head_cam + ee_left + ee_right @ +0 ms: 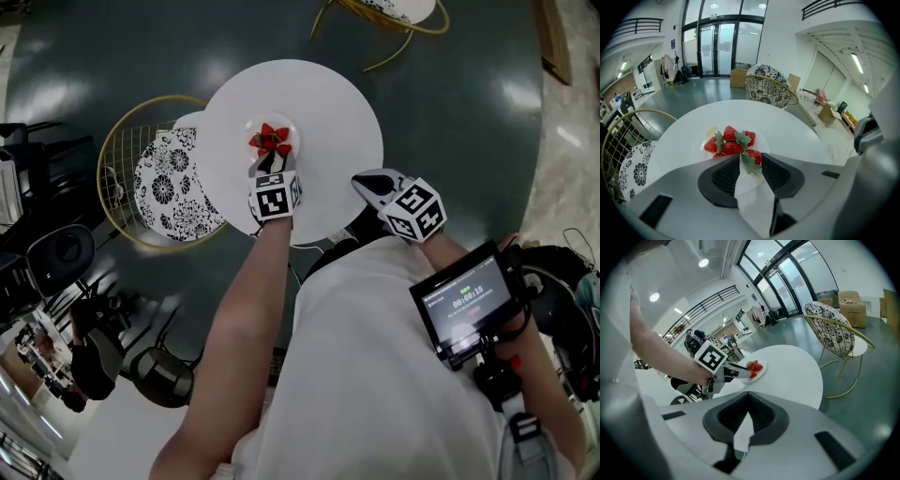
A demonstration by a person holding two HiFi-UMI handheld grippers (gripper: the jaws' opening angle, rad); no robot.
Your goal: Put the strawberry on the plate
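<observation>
A white plate (292, 126) on the round white table (328, 112) holds several red strawberries (272, 141). In the left gripper view the pile (729, 143) lies on the plate (762, 142), and one leafy strawberry (752, 157) sits right between the jaw tips. My left gripper (270, 161) (751, 161) reaches over the plate's near rim, shut on that strawberry. My right gripper (364, 184) (749, 412) hovers at the table's near right edge, shut and empty. From its view I see the left gripper (749, 373) at the plate (762, 371).
A gold wire chair with a black-and-white cushion (169, 178) stands left of the table. Another chair (829, 329) is beyond its far side. A small screen on a rig (466, 300) hangs near my right arm. Dark floor surrounds the table.
</observation>
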